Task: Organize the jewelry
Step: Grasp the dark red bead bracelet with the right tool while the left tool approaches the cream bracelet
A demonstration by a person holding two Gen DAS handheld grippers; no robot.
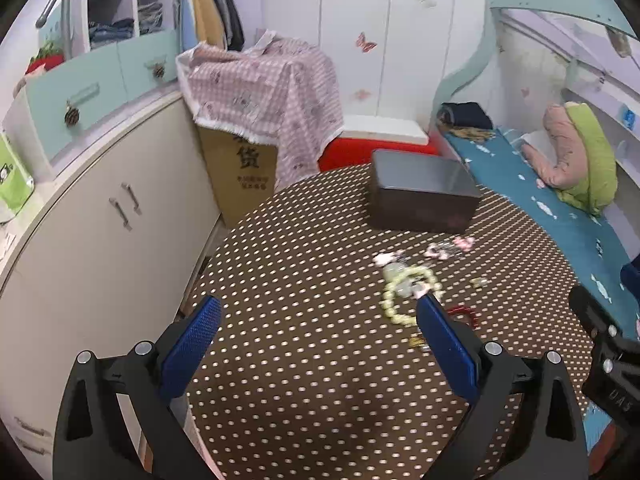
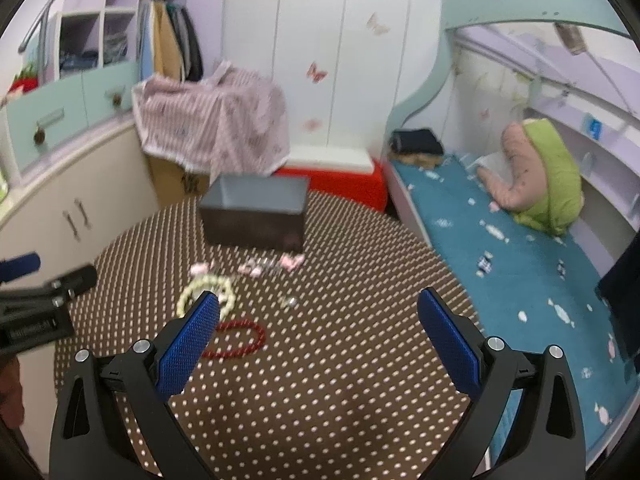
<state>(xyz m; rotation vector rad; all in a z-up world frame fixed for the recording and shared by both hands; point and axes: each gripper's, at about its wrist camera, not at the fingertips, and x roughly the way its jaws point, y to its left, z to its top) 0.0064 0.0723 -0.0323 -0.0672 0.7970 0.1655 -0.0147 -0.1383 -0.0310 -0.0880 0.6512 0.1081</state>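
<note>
A dark open box point(image 1: 424, 194) point(image 2: 256, 210) stands at the far side of the round polka-dot table point(image 1: 320, 380) point(image 2: 340, 380). In front of it lie a pale green bead bracelet point(image 1: 394, 302) point(image 2: 192, 292), a red bead bracelet point(image 2: 240, 340) point(image 1: 466, 314), pink hair clips point(image 1: 448, 248) point(image 2: 272, 265) and a small metal piece point(image 2: 289, 301). My left gripper point(image 1: 320, 312) hovers open above the table, left of the jewelry, its right finger covering part of it. My right gripper point(image 2: 320, 308) hangs open over the table, with the red bracelet by its left finger. Both hold nothing.
A cream cabinet point(image 1: 100, 220) curves along the left. A cardboard box under a pink checked cloth point(image 1: 264, 92) and a red stool point(image 1: 380, 148) stand behind the table. A bed with a teal sheet point(image 2: 500, 260) runs along the right.
</note>
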